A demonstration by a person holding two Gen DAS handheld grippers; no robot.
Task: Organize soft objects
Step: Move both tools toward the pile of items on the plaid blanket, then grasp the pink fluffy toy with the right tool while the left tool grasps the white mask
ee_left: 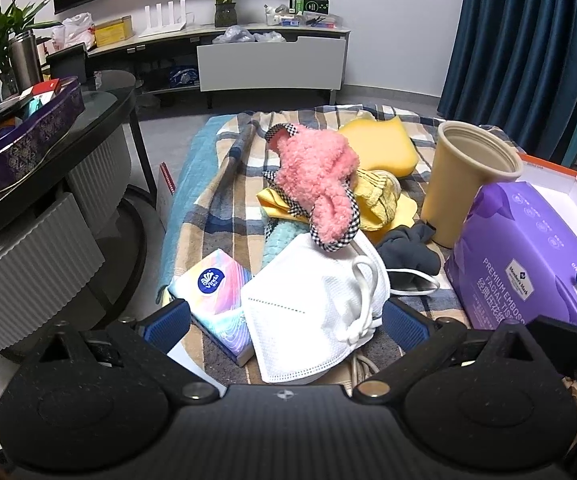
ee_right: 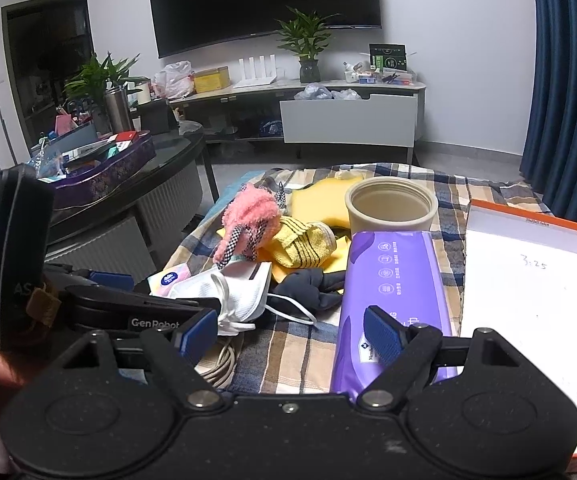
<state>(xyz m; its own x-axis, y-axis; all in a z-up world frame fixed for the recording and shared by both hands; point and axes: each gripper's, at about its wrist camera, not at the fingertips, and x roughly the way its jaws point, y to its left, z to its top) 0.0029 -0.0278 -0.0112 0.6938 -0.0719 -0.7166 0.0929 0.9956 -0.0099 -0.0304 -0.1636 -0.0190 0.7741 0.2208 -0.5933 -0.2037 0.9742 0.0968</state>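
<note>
White face mask (ee_left: 312,312) is framed between spread jaws of left gripper (ee_left: 286,322), near front edge of plaid blanket (ee_left: 228,200). Purple tissue pack (ee_right: 392,300) (long axis front-to-back) is straddled by right gripper (ee_right: 292,338), jaws spread, orange box (ee_right: 528,280) at right edge.

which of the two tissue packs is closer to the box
The purple tissue pack: it lies right beside the orange-rimmed box. The small rainbow pack sits far across, beyond the white mask.
</note>
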